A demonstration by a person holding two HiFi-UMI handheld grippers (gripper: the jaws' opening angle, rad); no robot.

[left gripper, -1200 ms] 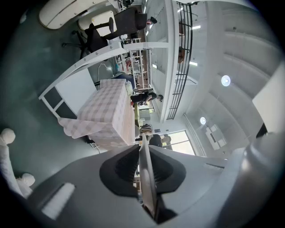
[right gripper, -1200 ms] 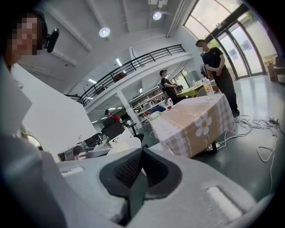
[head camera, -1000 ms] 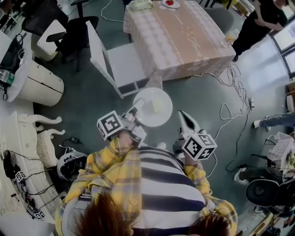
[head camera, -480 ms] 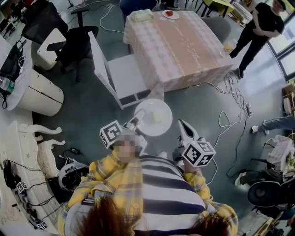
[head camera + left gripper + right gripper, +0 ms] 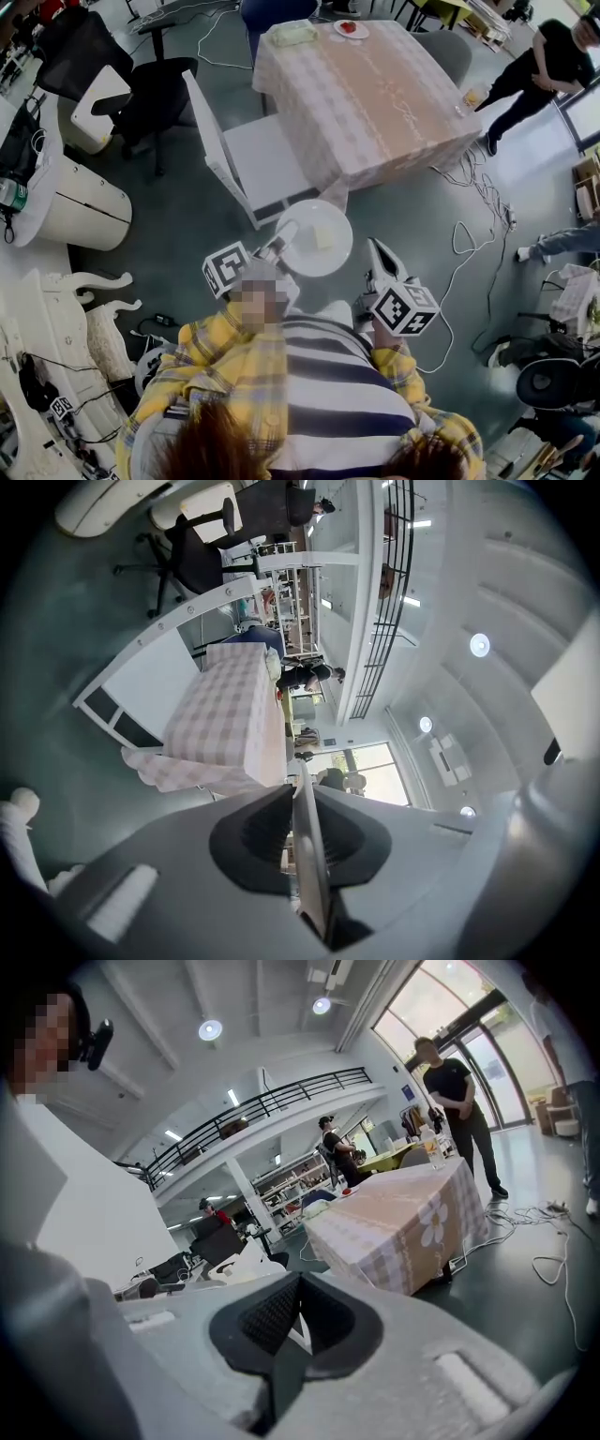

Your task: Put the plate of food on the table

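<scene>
Left hand-held gripper (image 5: 285, 234) clamped, right hand-held gripper (image 5: 377, 247) closed.

- plate (image 5: 302, 255): white; food (image 5: 323, 236) on it pale yellow
- tabletop cloth (image 5: 366, 89): beige-and-white check, white flower print
- chair (image 5: 253, 159): white
- your shirt (image 5: 328, 384): yellow plaid over navy-and-white stripes
- floor (image 5: 178, 225): dull grey-green

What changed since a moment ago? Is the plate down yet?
The plate of food has been carried a little nearer the checked table, not put down. The left hand-held gripper still clamps its rim; the right hand-held gripper stays shut and empty.
</scene>
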